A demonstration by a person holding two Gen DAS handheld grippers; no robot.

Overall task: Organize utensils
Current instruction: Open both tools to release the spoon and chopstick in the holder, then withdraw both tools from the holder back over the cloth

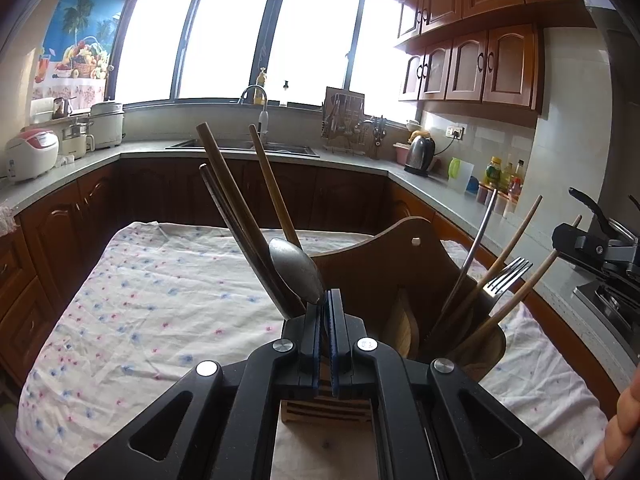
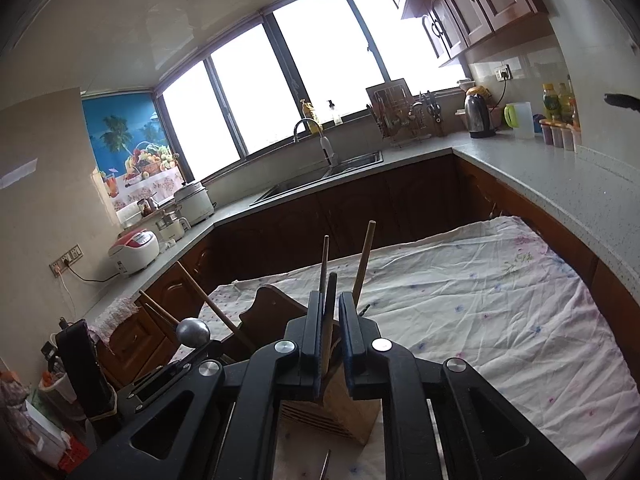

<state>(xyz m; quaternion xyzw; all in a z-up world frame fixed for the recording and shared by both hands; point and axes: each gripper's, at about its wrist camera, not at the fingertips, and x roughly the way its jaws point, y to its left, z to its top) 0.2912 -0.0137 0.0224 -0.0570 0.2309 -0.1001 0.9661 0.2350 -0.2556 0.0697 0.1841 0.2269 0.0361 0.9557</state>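
A wooden utensil holder (image 1: 404, 276) stands on the cloth-covered table (image 1: 140, 300). My left gripper (image 1: 328, 300) is shut on a metal spoon (image 1: 296, 270), held bowl-up over the holder's left compartment, beside several chopsticks (image 1: 236, 216). A fork (image 1: 505, 278) and more chopsticks lean in the right compartment. In the right wrist view, my right gripper (image 2: 333, 308) hovers just above the holder (image 2: 340, 408), jaws slightly apart with a dark flat utensil (image 2: 329, 320) against the left finger. The spoon (image 2: 193, 333) shows at the left there.
Grey countertops (image 1: 72, 172) wrap around the table, with a sink (image 1: 244, 146), rice cookers (image 1: 32, 154), a kettle (image 1: 420, 154) and bottles (image 1: 502, 178). A stove (image 1: 612, 296) lies at the right. A person's hand (image 1: 620, 428) is at the right edge.
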